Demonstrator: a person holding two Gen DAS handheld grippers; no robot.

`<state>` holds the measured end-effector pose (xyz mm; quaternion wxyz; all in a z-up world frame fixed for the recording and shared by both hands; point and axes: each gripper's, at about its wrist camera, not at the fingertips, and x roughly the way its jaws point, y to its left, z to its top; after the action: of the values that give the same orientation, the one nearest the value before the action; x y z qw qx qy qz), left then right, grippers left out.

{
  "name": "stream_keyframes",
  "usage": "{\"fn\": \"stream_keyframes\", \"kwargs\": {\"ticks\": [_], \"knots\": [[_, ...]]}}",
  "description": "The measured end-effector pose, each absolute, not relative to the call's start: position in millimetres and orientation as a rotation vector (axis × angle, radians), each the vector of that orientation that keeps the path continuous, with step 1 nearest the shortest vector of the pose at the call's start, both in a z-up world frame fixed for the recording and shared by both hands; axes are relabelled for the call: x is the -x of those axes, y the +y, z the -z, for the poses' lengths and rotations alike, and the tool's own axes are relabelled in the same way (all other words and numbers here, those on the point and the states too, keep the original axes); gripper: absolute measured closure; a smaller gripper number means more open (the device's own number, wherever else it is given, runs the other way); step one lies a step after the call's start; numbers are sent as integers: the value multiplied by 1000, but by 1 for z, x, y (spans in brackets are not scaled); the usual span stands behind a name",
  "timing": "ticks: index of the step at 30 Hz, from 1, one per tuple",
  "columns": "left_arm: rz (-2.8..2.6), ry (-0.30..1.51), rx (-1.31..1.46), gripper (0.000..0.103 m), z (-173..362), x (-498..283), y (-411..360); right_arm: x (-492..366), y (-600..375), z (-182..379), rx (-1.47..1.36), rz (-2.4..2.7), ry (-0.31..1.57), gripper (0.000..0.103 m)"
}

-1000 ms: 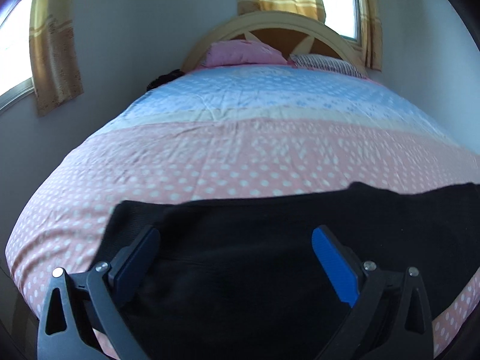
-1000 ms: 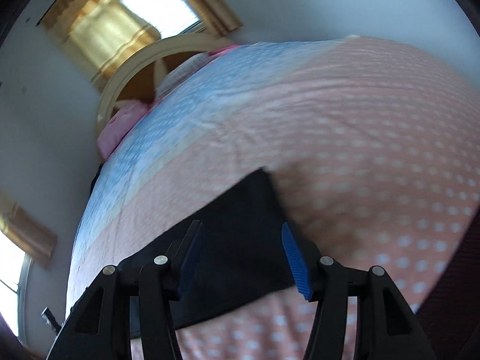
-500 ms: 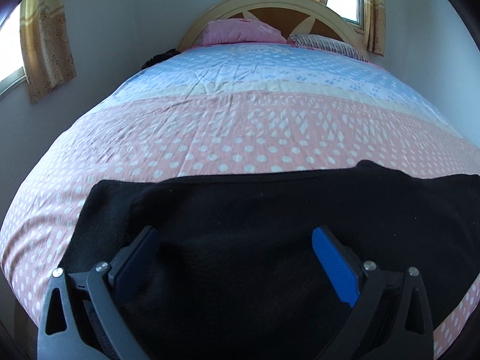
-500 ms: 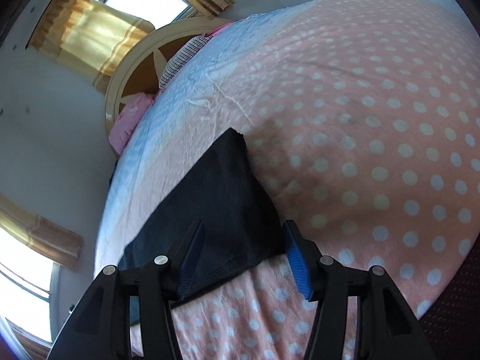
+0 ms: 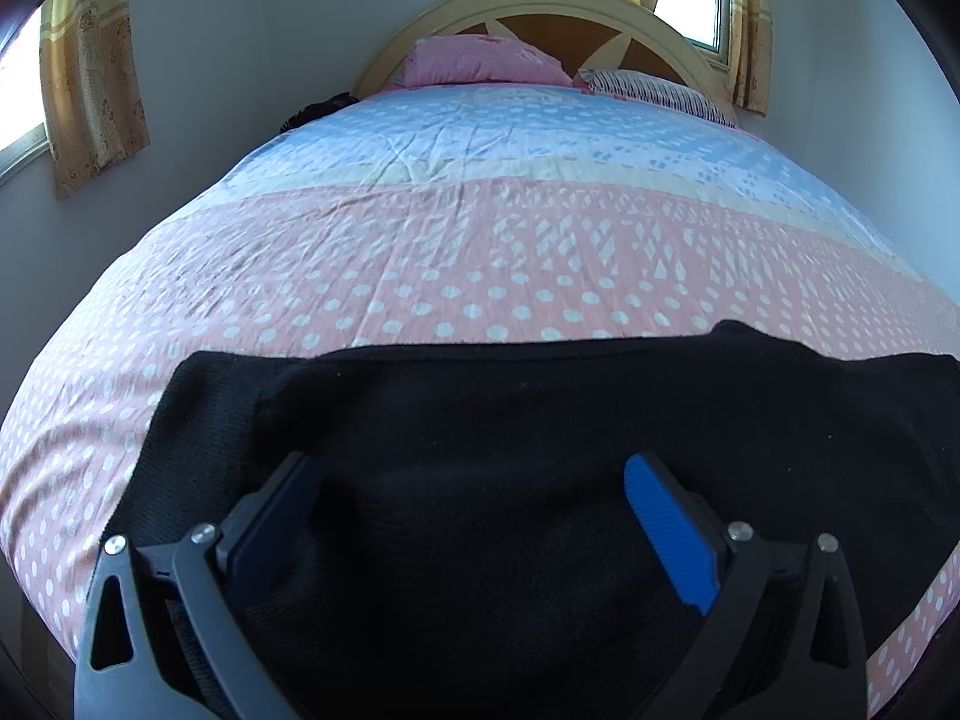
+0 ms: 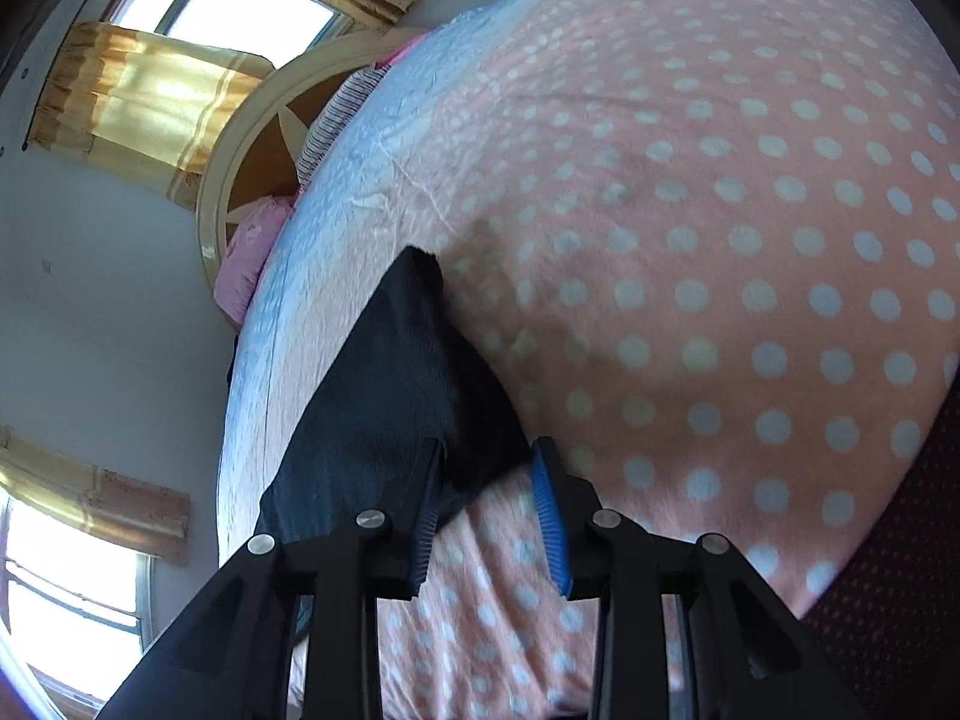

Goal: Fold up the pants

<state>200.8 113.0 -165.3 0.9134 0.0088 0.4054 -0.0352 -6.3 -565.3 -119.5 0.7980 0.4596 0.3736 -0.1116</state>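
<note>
Black pants (image 5: 540, 420) lie flat across the near end of a bed with a pink polka-dot sheet (image 5: 480, 252). My left gripper (image 5: 474, 516) hovers wide open just above the middle of the pants, holding nothing. In the right wrist view the pants (image 6: 396, 384) stretch away to the left. My right gripper (image 6: 486, 498) is partly closed around the near corner of the pants, with a gap still between the blue pads (image 6: 549, 516).
A pink pillow (image 5: 480, 60) and a striped pillow (image 5: 654, 93) lie by the wooden headboard (image 5: 540, 6). Curtained windows (image 5: 90, 78) are on the walls. A dark red bed edge (image 6: 888, 588) shows at lower right.
My right gripper has dropped to the pants' corner and its jaws have narrowed around it. My left gripper has tilted slightly, staying open over the pants.
</note>
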Motion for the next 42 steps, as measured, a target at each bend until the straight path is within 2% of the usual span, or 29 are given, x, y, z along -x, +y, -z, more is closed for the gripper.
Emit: {"fn": "stream_keyframes", "kwargs": {"ticks": [6, 13, 14, 16, 18, 26, 32, 36, 42], "knots": [[72, 834, -19, 0, 165, -201, 113, 16, -566, 126, -1036, 219, 737, 65], [72, 834, -20, 0, 165, -201, 112, 13, -571, 131, -1059, 201, 624, 65], [71, 833, -21, 0, 165, -201, 112, 13, -570, 129, -1042, 207, 621, 66], [71, 833, -20, 0, 165, -201, 112, 13, -566, 126, -1009, 215, 617, 79], [72, 833, -19, 0, 165, -201, 113, 13, -561, 120, -974, 224, 600, 84], [66, 825, -20, 0, 163, -199, 112, -2, -500, 62, -633, 229, 560, 86], [71, 760, -38, 0, 141, -187, 97, -34, -407, 25, -292, 151, 588, 86], [191, 738, -21, 0, 121, -177, 76, -60, -341, 30, -109, 57, 655, 86], [456, 777, 48, 0, 109, -173, 28, -84, -270, 72, 92, -51, 772, 86]]}}
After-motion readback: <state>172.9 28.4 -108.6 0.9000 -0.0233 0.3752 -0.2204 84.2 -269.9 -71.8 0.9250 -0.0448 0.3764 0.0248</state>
